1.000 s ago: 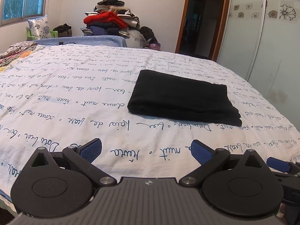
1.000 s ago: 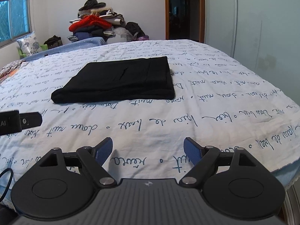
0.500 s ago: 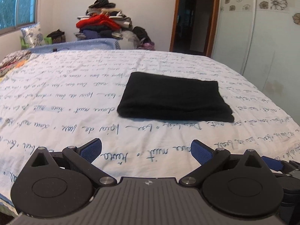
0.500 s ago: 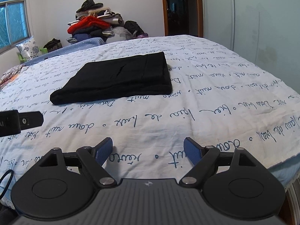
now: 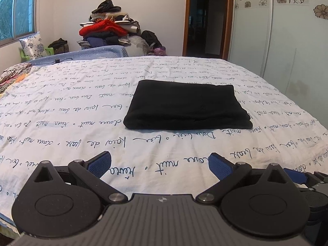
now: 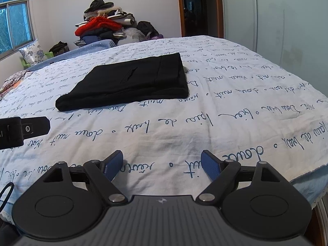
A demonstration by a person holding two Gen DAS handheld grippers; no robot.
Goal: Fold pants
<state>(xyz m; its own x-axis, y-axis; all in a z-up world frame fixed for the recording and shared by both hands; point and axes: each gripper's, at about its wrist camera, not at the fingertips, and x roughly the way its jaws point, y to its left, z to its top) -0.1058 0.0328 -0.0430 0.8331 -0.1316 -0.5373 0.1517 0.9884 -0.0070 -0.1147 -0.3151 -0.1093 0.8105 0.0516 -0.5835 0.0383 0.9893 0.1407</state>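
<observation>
The black pants [image 5: 187,104] lie folded into a flat rectangle in the middle of the bed, on the white sheet with blue handwriting [image 5: 82,123]. They also show in the right wrist view [image 6: 131,84], ahead and to the left. My left gripper [image 5: 160,163] is open and empty, held low over the near part of the bed, well short of the pants. My right gripper [image 6: 162,163] is open and empty too, near the bed's front edge. The left gripper's side [image 6: 24,130] shows at the left of the right wrist view.
A pile of clothes [image 5: 108,28] stands behind the bed against the far wall. A pillow [image 5: 32,45] and patterned cloth [image 5: 12,78] lie at the far left. A dark open doorway [image 5: 205,18] and a wardrobe [image 5: 287,41] are on the right.
Both grippers have drawn back and turned slightly, so the folded pants sit more centred and farther ahead. The pants have not moved. Both grippers stayed open.
</observation>
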